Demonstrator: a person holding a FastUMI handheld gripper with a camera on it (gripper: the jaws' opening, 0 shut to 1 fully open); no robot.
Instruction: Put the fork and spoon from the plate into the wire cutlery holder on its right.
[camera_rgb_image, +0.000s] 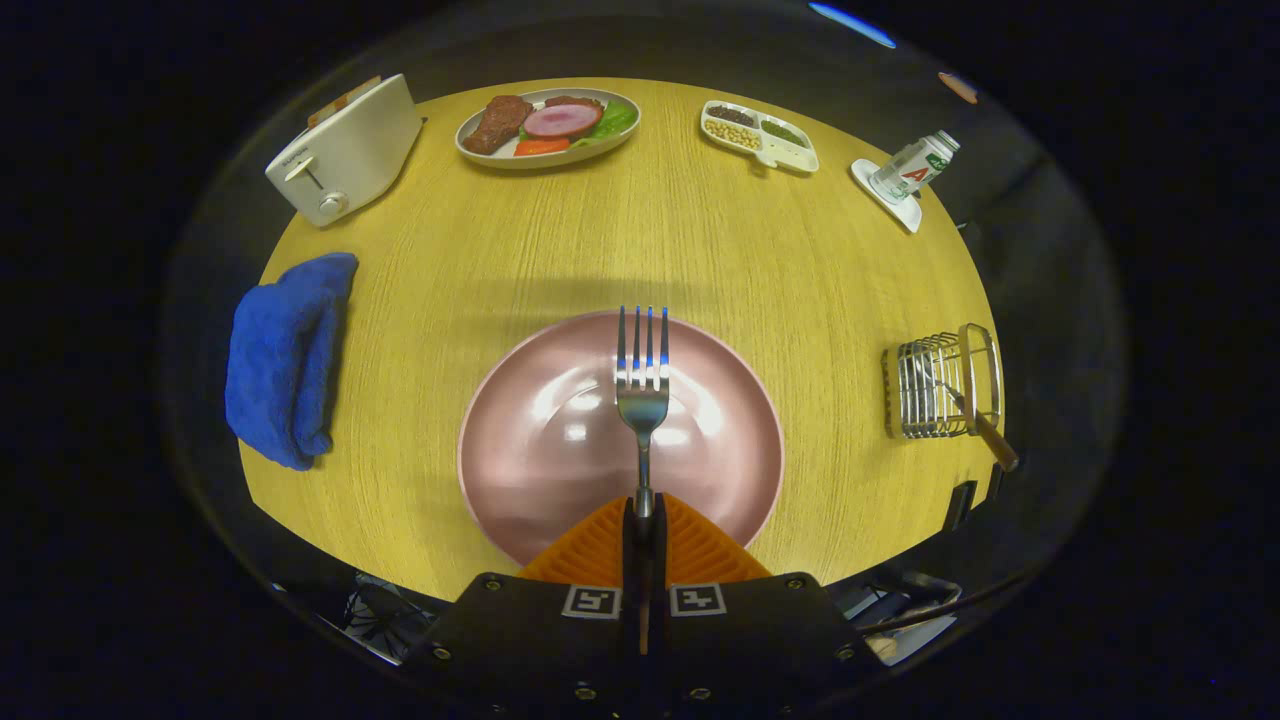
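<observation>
My gripper is shut on the handle of a metal fork, whose tines point straight ahead over the pink plate. The fork is held above the plate's middle, and no other cutlery lies on the plate's visible part. The wire cutlery holder stands to the right of the plate near the table's right edge. A utensil with a wooden handle leans inside it, its handle sticking out toward the near side.
A blue cloth lies left of the plate. Beyond the plate, across the wooden table, stand a white toaster, a plate of food, a divided dish and a bottle on a coaster.
</observation>
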